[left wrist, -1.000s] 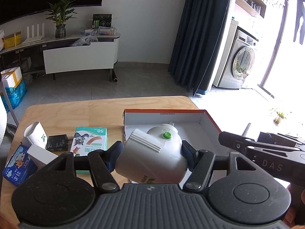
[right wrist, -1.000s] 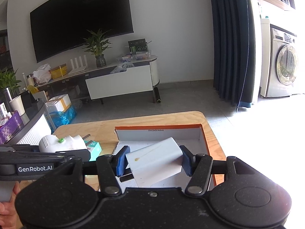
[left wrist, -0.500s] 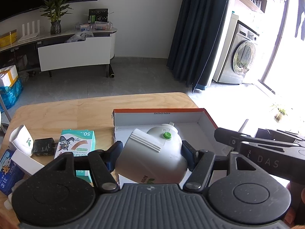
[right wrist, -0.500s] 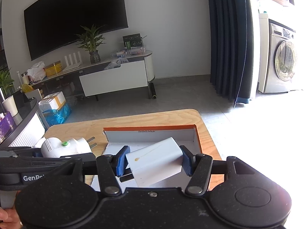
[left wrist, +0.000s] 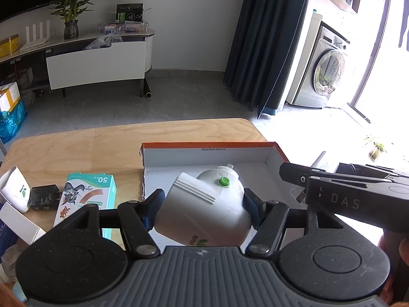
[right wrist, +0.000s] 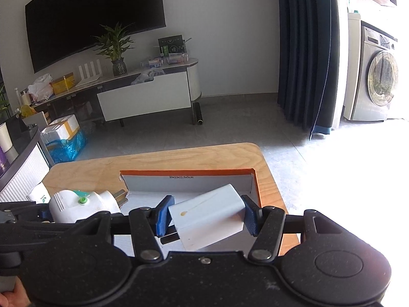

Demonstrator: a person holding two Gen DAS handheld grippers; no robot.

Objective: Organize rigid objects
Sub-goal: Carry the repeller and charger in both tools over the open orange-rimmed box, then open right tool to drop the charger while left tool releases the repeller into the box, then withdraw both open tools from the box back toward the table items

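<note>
My left gripper (left wrist: 202, 211) is shut on a white plug-in device with a green button (left wrist: 204, 204), held above the near left part of an open orange box with a white inside (left wrist: 204, 154). My right gripper (right wrist: 207, 215) is shut on a white charger block (right wrist: 212, 209), tilted, with its prongs pointing down left, over the same box (right wrist: 189, 181). The two grippers are side by side. In the right wrist view the plug-in device (right wrist: 79, 204) shows at the left. In the left wrist view the right gripper (left wrist: 294, 176) reaches in from the right.
The box sits on a wooden table (left wrist: 102, 140) near its right edge. Left of the box lie a teal carton (left wrist: 87, 194), a black charger (left wrist: 43, 200), a small white carton (left wrist: 14, 189) and a white box (left wrist: 18, 222). Beyond the table is bare floor.
Both grippers have shifted to the right with their loads still held. The box and the items on the table now lie further left in both views.
</note>
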